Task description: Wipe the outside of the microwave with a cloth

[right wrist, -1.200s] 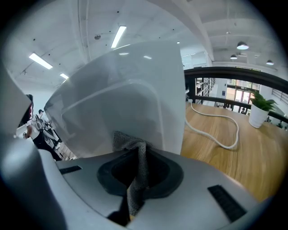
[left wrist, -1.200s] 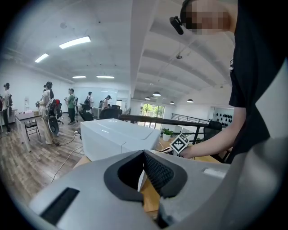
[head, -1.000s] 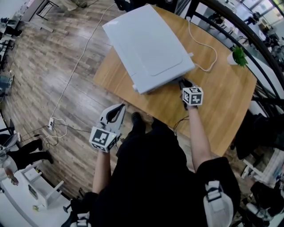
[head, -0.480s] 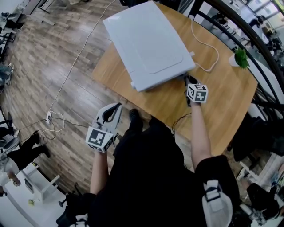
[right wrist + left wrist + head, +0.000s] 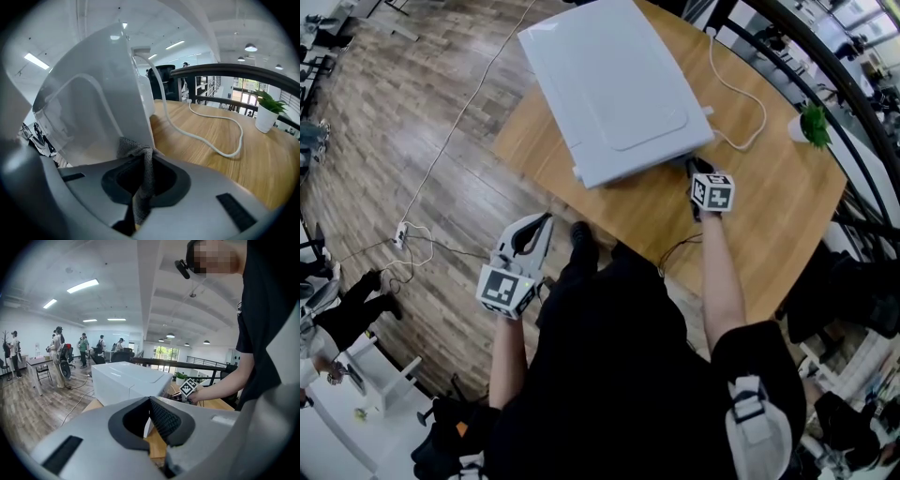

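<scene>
While the right gripper point(image 5: 694, 170) clamps a grey cloth point(image 5: 143, 174) between its jaws, the cloth's bunched top presses against the lower near right corner of the microwave point(image 5: 614, 89). The rest of the cloth hangs down through the closed jaws. The microwave is a white box. It takes up the left part of the desk point(image 5: 769, 206), and its near left corner comes close to the desk's near left edge. The right gripper stands over the middle of the desk, with its marker cube just behind its jaws.

The left gripper point(image 5: 546, 221) is off the desk, over the wood floor point(image 5: 403, 141), just past the desk's near edge and beside the person's body. Its jaws are together with nothing between them, and they point toward the microwave.

A white cable point(image 5: 741, 103) runs from the microwave's back and loops over the desk to the right. A small plant point(image 5: 811, 122) in a white pot stands at the desk's far right edge, beside a black railing point(image 5: 825, 66).
</scene>
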